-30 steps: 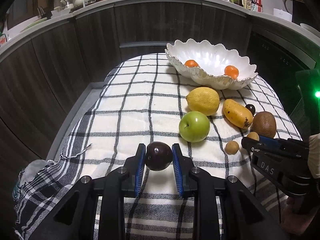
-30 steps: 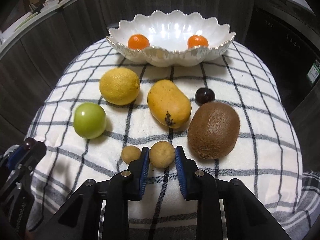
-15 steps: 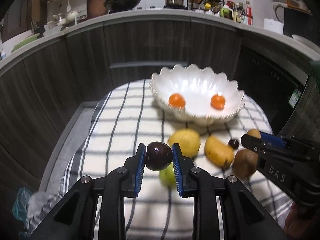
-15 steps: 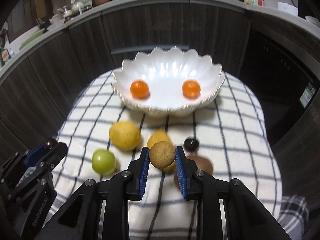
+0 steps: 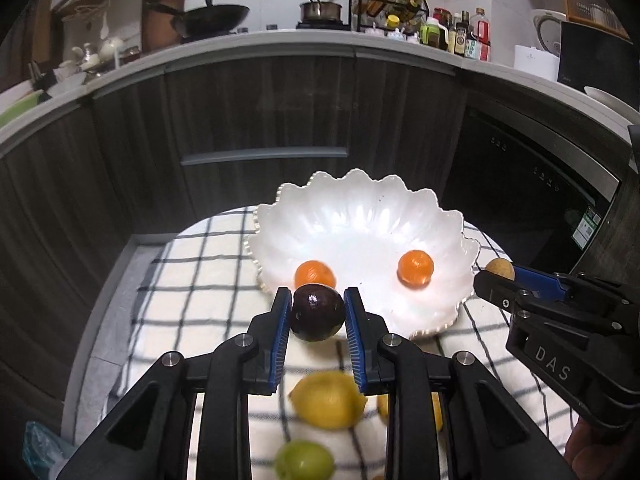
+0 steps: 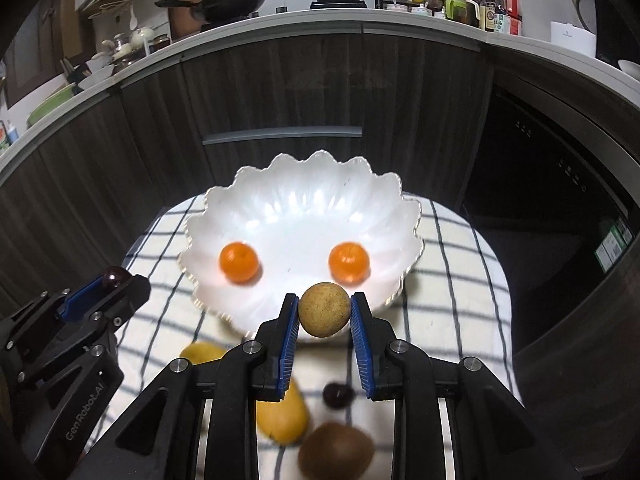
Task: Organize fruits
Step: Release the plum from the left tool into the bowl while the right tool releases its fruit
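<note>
Both fruits have risen off the cloth toward the bowl [image 5: 360, 216]: left gripper [image 5: 317, 312] clamps a dark plum [image 5: 317, 312], right gripper [image 6: 325, 310] a brown longan [image 6: 325, 310]. Drop-off looks next!

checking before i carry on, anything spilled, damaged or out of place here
Nothing stands out. The white bowl sits upright and intact on the checked cloth, two oranges inside. Each gripper holds its fruit squarely: left a dark plum, right a small brown fruit.

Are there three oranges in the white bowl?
No, the white bowl holds only two oranges, one on the left and one on the right.
</note>
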`<action>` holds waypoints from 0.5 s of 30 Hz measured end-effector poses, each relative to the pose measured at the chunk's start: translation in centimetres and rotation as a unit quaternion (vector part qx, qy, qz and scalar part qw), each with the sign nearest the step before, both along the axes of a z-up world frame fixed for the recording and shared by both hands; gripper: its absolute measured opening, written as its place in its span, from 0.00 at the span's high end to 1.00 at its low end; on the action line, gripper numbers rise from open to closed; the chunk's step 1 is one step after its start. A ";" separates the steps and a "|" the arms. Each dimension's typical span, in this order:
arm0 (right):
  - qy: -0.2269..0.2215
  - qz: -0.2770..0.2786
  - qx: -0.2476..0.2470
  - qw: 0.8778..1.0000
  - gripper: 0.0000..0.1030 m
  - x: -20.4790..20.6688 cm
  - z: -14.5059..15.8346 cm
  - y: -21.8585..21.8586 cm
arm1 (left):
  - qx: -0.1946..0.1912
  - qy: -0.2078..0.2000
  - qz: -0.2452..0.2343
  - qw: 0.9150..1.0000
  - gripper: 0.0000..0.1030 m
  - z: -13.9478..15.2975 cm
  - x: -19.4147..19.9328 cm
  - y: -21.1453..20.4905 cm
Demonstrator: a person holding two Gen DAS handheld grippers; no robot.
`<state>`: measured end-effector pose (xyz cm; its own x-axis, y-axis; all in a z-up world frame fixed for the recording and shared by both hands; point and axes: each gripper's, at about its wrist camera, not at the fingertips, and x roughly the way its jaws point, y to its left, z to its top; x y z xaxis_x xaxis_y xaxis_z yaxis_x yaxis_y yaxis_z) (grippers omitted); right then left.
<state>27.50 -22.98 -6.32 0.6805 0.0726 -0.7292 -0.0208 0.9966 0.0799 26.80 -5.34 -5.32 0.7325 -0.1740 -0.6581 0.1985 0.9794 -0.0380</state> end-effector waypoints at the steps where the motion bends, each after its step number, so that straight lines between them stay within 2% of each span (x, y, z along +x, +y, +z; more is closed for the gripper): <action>1: 0.004 0.002 0.002 1.000 0.73 0.7 -0.2 -0.2 | -0.005 0.004 -0.004 1.000 0.74 -0.2 0.7 -0.2; 8: 0.038 0.012 0.000 0.999 0.73 5.1 -2.6 -1.0 | -0.005 0.029 -0.019 0.999 0.74 -2.2 5.3 -1.6; 15: 0.067 0.015 -0.005 0.998 0.73 7.1 -5.0 -0.8 | 0.001 0.072 -0.027 0.997 0.74 -5.1 7.9 -2.1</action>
